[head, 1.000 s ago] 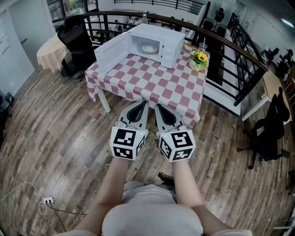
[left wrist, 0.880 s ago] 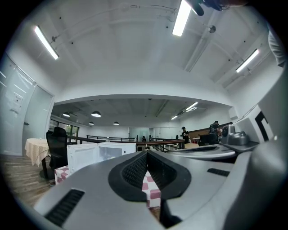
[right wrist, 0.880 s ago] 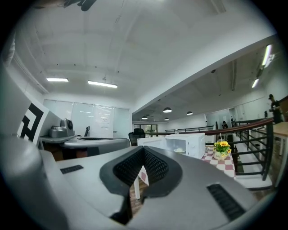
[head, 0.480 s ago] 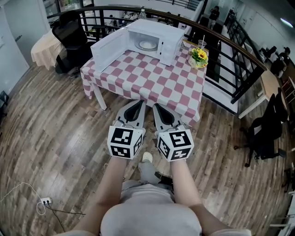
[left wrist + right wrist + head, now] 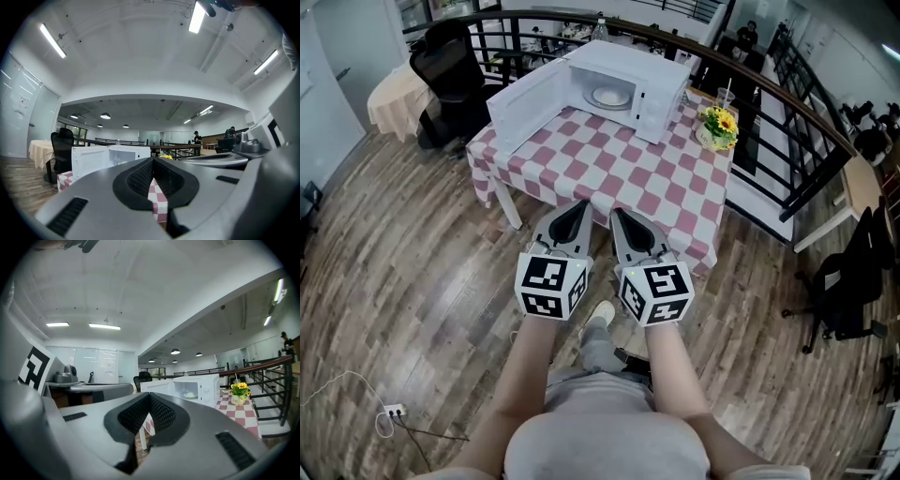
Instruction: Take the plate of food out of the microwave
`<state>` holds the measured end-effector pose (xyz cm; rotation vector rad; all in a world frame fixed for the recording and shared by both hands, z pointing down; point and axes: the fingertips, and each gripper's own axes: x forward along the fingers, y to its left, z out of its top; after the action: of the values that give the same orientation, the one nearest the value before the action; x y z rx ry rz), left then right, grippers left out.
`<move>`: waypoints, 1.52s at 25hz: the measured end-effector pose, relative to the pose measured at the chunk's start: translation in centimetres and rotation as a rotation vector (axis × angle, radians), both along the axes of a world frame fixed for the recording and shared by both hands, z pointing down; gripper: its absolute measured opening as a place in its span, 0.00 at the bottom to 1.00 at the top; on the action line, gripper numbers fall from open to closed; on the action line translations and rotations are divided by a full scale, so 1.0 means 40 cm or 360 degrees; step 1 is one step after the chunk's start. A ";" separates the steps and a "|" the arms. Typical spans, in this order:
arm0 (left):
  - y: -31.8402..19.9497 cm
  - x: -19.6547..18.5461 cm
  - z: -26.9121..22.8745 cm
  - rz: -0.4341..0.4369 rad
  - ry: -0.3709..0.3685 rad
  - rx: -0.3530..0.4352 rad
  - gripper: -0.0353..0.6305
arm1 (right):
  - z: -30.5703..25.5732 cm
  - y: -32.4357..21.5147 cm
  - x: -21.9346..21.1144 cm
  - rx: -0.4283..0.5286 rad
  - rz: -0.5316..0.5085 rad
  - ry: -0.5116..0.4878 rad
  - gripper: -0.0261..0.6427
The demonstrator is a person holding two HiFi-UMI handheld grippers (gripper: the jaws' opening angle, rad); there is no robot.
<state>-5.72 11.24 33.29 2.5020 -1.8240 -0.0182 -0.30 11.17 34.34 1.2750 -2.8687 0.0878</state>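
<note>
I find the plate of food [image 5: 610, 97] resting on the floor of the microwave [image 5: 649, 73], well ahead of both tongs and not touched by either. The microwave door [image 5: 525, 108] stands swung wide open on the side of the left tongs. The oven sits at the far end of a table [image 5: 619, 178] covered in a pink-and-white checked cloth; the table's near edge lies just past the tips of the tongs, so most of its top separates them from the plate. The left tongs [image 5: 581, 206] are clenched, pads meeting at the tip with nothing between them, as the left gripper view confirms [image 5: 152, 161]. The right tongs [image 5: 616, 214] are likewise clenched and empty [image 5: 150, 397]; their own view shows the plate [image 5: 190, 394] ahead and to their right. Both tongs sit side by side, near each other, above the wood floor. A pot of yellow flowers [image 5: 719, 127] stands ahead and right of the right tongs, beside the microwave
</note>
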 end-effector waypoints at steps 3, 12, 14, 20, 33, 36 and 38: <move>-0.063 -0.014 0.011 -0.0008 0.0018 -0.0014 0.06 | 0.012 -0.057 -0.013 -0.0004 -0.0010 0.0023 0.08; -0.262 -0.034 0.029 0.0008 0.0046 -0.0052 0.06 | 0.021 -0.256 -0.027 -0.0031 0.0017 0.0038 0.08; -0.307 -0.039 0.030 0.0012 0.0048 -0.0054 0.06 | 0.022 -0.300 -0.031 -0.0035 0.0021 0.0039 0.08; -0.444 -0.058 0.030 0.0022 0.0044 -0.0073 0.06 | 0.020 -0.437 -0.048 -0.0047 0.0033 0.0033 0.08; -0.693 -0.082 0.071 0.0035 0.0065 -0.0136 0.06 | 0.049 -0.685 -0.081 -0.0086 0.0035 0.0040 0.08; -0.727 -0.079 0.079 0.0035 0.0093 -0.0144 0.06 | 0.059 -0.708 -0.075 -0.0092 0.0035 0.0057 0.08; -0.744 -0.069 0.083 0.0044 0.0092 -0.0146 0.06 | 0.065 -0.721 -0.062 -0.0097 0.0046 0.0058 0.08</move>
<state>-8.48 -18.53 36.61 2.4381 -1.7272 -0.0055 -2.79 -17.66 36.93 1.2938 -2.7947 0.1487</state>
